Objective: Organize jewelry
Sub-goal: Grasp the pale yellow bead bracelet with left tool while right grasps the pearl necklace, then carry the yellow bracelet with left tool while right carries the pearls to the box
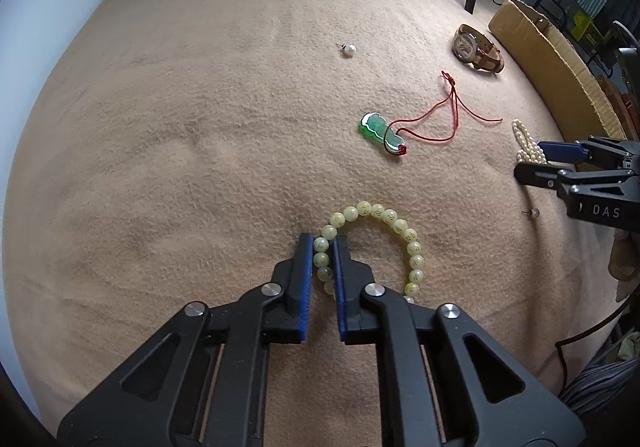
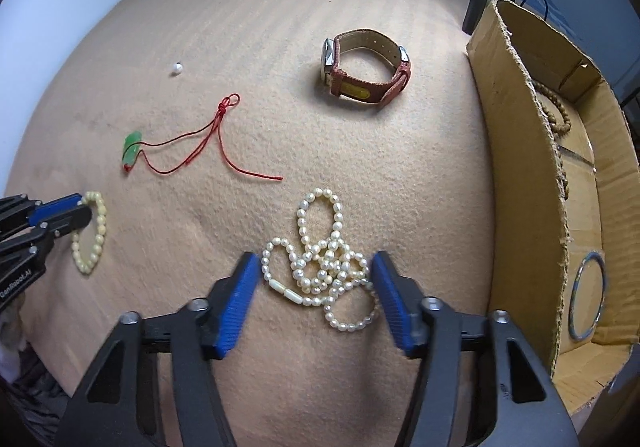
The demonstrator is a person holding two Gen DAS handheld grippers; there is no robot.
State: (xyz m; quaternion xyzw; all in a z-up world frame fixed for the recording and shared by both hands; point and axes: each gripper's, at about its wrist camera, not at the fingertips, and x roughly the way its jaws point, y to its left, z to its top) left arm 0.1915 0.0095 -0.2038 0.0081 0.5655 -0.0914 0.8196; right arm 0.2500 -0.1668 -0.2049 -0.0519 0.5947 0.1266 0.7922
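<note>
The left gripper (image 1: pixel 323 243) points down at the tan cloth (image 1: pixel 180 151), and its two blue pads are squeezed on the pale green bead bracelet (image 1: pixel 376 243), with a few beads pinched between them. The rest of the bracelet loops out to the right of the pads and lies flat on the cloth. Past the bracelet, farther from the gripper, lies the green pendant (image 1: pixel 380 133) with its thin red cord (image 1: pixel 444 111) curling off to the right. Far beyond the pendant sits a small pearl earring (image 1: pixel 350 48) all by itself. To the right of the pendant is the watch (image 1: pixel 476 47) with a reddish-brown strap, standing on its side. Near the bracelet on the right, a second little earring (image 1: pixel 532 212) lies on the cloth. Then comes the right gripper (image 2: pixel 316 267), also pointing down. Its jaws stand apart, one on each side of the tangled white pearl necklace (image 2: pixel 324 259). The right pad looks very close to the pearls, but I cannot tell if it touches them, and the left pad has a small gap. Right of the necklace is the cardboard box (image 2: pixel 520 167), open on top. Inside it lie a string of brown beads (image 2: pixel 558 115) and a shiny metal bangle (image 2: pixel 588 295), near the box's closer end.
</note>
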